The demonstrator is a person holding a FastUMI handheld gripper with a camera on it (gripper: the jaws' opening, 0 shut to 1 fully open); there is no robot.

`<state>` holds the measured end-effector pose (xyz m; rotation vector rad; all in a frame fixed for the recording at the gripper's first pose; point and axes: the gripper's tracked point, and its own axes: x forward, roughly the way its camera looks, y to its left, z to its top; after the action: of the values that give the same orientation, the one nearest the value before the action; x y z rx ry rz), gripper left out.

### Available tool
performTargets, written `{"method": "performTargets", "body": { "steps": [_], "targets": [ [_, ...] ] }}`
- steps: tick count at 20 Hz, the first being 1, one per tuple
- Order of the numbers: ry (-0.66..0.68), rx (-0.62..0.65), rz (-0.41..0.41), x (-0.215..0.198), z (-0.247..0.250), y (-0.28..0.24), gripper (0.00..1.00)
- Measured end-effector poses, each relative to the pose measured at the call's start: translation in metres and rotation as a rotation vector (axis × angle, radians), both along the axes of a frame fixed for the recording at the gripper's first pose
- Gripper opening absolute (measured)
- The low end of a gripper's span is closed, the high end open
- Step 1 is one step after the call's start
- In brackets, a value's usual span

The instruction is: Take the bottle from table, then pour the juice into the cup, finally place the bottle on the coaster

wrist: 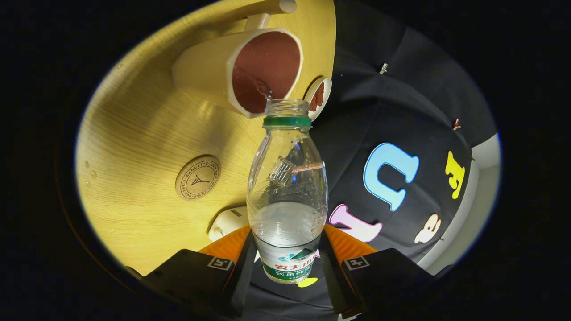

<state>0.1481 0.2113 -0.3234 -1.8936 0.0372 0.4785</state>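
My gripper (pixel 285 263) is shut on a clear plastic bottle (pixel 287 187), both fingers pressing its labelled lower body. The bottle has no cap, a green neck ring, and clear liquid in its lower part. It is tipped over so that its open mouth (pixel 286 106) sits at the rim of a cream mug (pixel 250 67) with a reddish-brown inside. A thin stream of liquid runs from the mouth into the mug. A round cork coaster (pixel 198 177) with a stamped emblem lies flat on the wooden table (pixel 134 133), beside the bottle and nearer to me than the mug.
A small white dish (pixel 318 96) with brown pieces stands by the table's edge next to the mug. A white object (pixel 228 221) lies on the table just behind the bottle's base. A few water drops dot the wood.
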Motion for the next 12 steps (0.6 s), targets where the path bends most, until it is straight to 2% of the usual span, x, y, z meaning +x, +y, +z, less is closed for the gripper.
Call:
{"method": "performTargets", "body": {
  "steps": [12],
  "targets": [
    [-0.058,-0.087,0.065,-0.003,0.009,0.011,0.75]
  ]
}}
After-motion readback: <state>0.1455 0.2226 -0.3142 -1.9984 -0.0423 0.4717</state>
